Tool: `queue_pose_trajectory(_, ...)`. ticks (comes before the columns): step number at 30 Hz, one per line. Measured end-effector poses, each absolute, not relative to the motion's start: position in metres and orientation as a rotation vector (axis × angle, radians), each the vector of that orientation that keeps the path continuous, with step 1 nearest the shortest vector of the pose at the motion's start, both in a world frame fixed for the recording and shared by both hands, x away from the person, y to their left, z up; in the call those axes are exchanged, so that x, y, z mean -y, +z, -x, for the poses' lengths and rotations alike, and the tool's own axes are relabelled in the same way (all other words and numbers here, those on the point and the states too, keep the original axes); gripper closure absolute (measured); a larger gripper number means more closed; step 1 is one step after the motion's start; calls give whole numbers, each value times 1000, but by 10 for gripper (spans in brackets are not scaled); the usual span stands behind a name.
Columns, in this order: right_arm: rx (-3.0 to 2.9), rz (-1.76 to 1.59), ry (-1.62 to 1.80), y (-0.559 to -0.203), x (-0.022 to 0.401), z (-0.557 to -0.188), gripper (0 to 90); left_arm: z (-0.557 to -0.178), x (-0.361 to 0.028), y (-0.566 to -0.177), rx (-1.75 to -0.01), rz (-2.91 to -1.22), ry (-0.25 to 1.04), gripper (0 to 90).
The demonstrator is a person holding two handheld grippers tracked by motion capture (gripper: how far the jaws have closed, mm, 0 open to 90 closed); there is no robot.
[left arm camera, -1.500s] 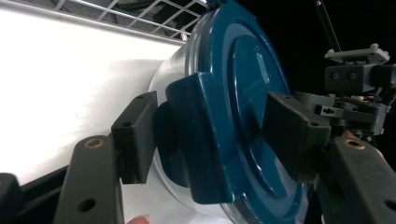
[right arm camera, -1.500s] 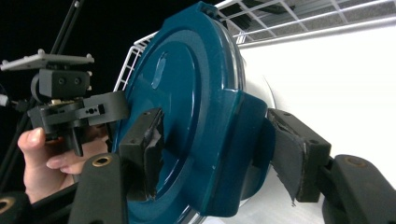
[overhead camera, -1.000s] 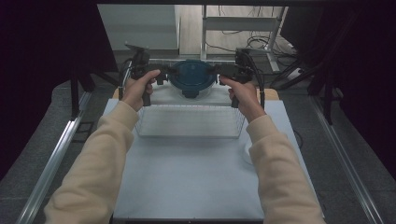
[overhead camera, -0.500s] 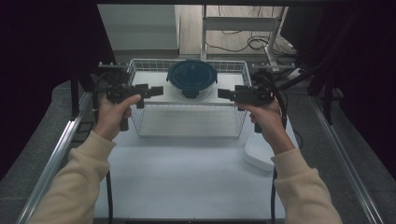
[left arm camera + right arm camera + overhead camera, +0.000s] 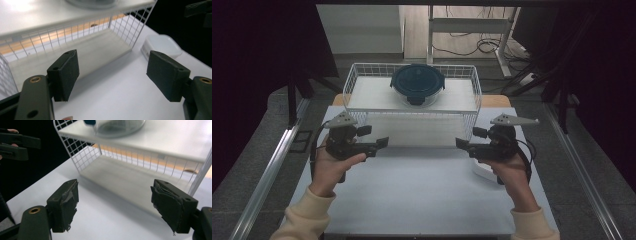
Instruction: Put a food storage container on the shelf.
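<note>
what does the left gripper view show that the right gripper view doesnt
Left gripper view: a white lidded box on the table beyond the rack's corner, and the left gripper with open, empty jaws. Right gripper view: the right gripper, pads frayed, jaws open and empty, and the bowl's blue lid clip. Both: the wire rack, the clear bowl on its top shelf, the white table, and the other gripper at a dark edge.

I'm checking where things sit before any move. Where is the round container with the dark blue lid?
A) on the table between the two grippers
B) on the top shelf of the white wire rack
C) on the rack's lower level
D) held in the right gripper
B: in the high view the round container rests on the top shelf of the white wire rack, beyond both grippers, whose fingers are empty.
</note>
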State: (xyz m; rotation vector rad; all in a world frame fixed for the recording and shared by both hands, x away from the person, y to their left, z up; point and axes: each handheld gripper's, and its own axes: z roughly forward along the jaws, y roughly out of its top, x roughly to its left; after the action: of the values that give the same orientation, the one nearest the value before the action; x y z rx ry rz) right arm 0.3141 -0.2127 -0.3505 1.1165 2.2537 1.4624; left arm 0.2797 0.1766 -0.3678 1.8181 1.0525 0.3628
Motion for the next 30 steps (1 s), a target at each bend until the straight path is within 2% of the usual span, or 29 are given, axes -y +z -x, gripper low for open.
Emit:
queue_pose_trajectory(16,-2395,-1208,1230,-426,235,-281,242,-259,-179,-432,-1158,-1915,277,292)
queue_pose_trajectory(22,-2415,-1214,1170,-438,234,-284,253,-257,-173,-446,-1165,-1981,280,291)
queue_pose_trajectory(30,-2437,-1194,1149,-442,230,-284,253,-257,-176,-449,-1183,-1979,281,282)
